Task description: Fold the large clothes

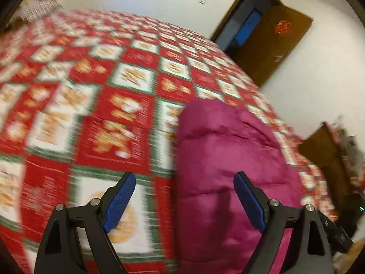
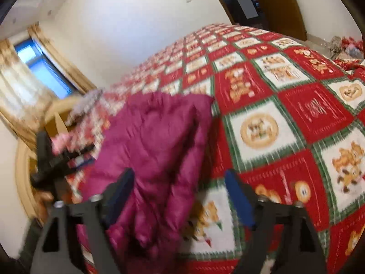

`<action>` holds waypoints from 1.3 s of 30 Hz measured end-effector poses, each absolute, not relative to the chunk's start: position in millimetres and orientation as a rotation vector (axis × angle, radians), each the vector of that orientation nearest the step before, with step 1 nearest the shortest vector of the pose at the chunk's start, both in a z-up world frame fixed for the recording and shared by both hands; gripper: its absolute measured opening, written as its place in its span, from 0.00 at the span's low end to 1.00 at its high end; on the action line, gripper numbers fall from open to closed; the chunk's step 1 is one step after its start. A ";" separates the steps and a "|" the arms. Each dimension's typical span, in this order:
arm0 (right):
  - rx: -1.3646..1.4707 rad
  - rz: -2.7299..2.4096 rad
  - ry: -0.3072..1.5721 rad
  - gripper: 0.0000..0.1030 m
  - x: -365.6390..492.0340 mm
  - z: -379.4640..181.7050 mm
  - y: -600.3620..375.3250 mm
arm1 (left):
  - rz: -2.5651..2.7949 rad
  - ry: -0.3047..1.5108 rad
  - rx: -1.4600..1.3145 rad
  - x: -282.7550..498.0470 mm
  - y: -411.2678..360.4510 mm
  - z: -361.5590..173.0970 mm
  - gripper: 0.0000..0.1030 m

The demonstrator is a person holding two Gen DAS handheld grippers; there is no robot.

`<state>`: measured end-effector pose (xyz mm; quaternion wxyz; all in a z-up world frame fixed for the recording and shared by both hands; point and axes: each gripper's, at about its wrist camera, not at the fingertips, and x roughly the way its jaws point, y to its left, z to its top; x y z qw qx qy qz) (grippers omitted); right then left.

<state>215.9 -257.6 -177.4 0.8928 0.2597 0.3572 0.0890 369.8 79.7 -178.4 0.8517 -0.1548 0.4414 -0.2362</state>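
A magenta padded jacket (image 1: 228,164) lies folded into a long bundle on the bed. In the left wrist view my left gripper (image 1: 183,178) hovers over the jacket's left edge, open, with nothing between its blue pads (image 1: 121,203). In the right wrist view the same jacket (image 2: 155,150) lies left of centre. My right gripper (image 2: 180,178) stands open above its near end, no cloth pressed by the fingers. The left gripper (image 2: 52,159) shows as a blurred black frame at the left edge of that view.
A bedspread of red and white checks (image 1: 114,105) covers the whole bed. A brown door (image 1: 269,45) stands open past the bed's far side. Dark wooden furniture (image 1: 326,150) sits to the right. A curtained window (image 2: 38,73) and a curved headboard (image 2: 22,178) are at the other side.
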 end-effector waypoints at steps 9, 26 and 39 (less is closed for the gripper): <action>0.502 0.241 0.825 0.90 254.2 -205.3 -231.5 | -0.632 0.973 -0.430 364.3 66.6 -206.5 0.86; 0.465 0.343 0.827 0.92 256.1 -210.6 -225.3 | -0.829 1.008 -0.396 365.0 56.5 -205.7 0.87; 0.509 0.385 0.830 0.92 263.3 -212.2 -220.0 | -0.840 0.994 -0.410 367.6 59.7 -210.7 0.87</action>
